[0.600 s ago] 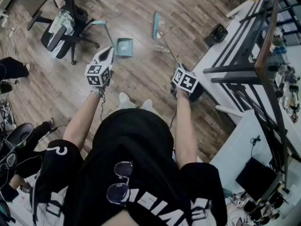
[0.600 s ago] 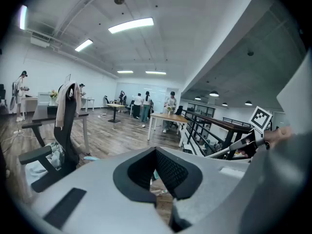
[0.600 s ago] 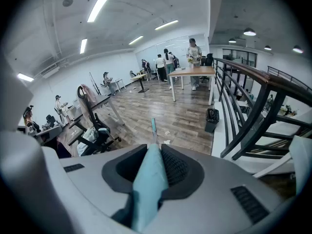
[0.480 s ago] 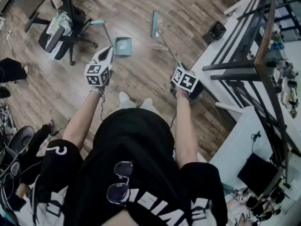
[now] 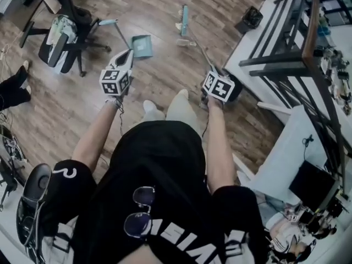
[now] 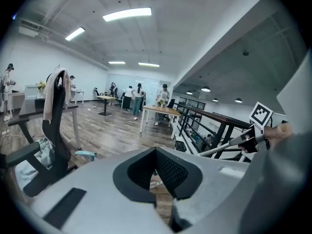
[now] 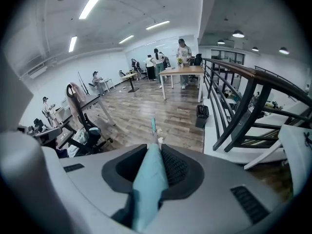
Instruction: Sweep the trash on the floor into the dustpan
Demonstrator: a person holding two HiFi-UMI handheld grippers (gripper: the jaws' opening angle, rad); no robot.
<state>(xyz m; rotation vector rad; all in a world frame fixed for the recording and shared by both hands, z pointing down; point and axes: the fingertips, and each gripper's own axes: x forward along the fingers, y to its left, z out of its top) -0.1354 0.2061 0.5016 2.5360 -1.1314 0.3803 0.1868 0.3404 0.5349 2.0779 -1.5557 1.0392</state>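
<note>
Near the upper middle of the head view, the teal long-handled dustpan (image 5: 142,45) stood on the brown wood-plank floor (image 5: 165,81). The teal-headed broom (image 5: 184,20) reached just right of it, with small pale pieces of trash (image 5: 187,43) lying between them. The right gripper (image 5: 212,76) was clamped on the broom's teal grip (image 7: 151,184), which only the right gripper view showed pinched between the pads. The left gripper (image 5: 125,58) had its jaws drawn together on nothing; its own view alone showed the dustpan's teal handle tip (image 6: 85,154) well apart from it. The broom looked light but long and stiff, so its head would probably swing. The 2nd gripper would best take the dustpan by that handle.
</note>
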